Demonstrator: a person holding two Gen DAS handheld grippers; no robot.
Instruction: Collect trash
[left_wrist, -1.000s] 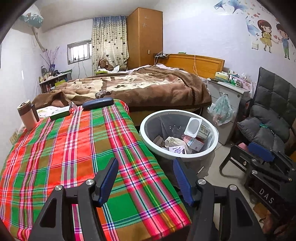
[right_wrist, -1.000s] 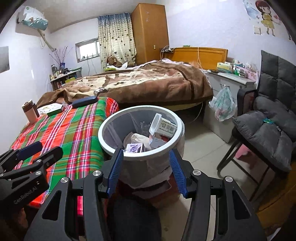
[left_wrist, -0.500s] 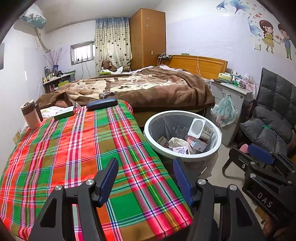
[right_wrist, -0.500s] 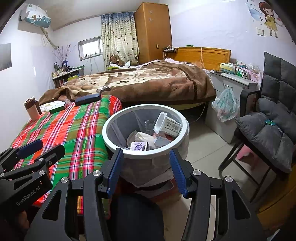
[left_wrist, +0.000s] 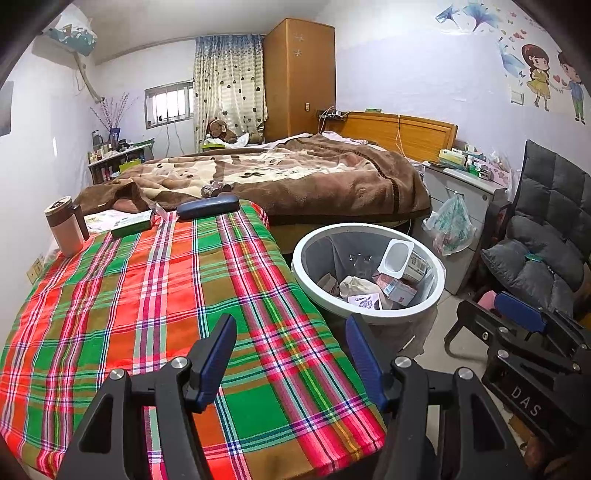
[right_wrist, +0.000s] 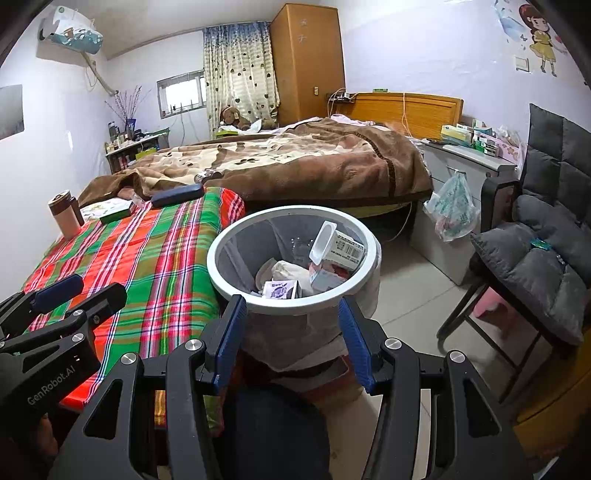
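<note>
A table draped in a red, green and orange plaid cloth fills the left of the scene, running from the near edge back to a bed under a brown plush blanket at the far side. Just right of the table, on the floor, stands the round white-rimmed waste bin with a grey liner, where the collected trash lies: a white plastic tub with a printed label leaning against the far-right wall, a pink and white carton, a crumpled cream paper wad and a small flat purple-printed packet at the near rim.

This rubbish looks light. The tub and cartons are thin-walled and would likely crush or slip under a hard squeeze, so an edge or a flat side is probably the best hold; the wad is soft and would take a pinch anywhere.

On the far-left of the cloth sit a brown and pink lidded tumbler, a flat green box and a dark blue oblong case; whether any of them counts as trash is unclear.

The left gripper hovers over the near table corner, jaws wide apart and holding nothing. The right gripper hangs in front of the bin's near side, jaws likewise spread and empty.
</note>
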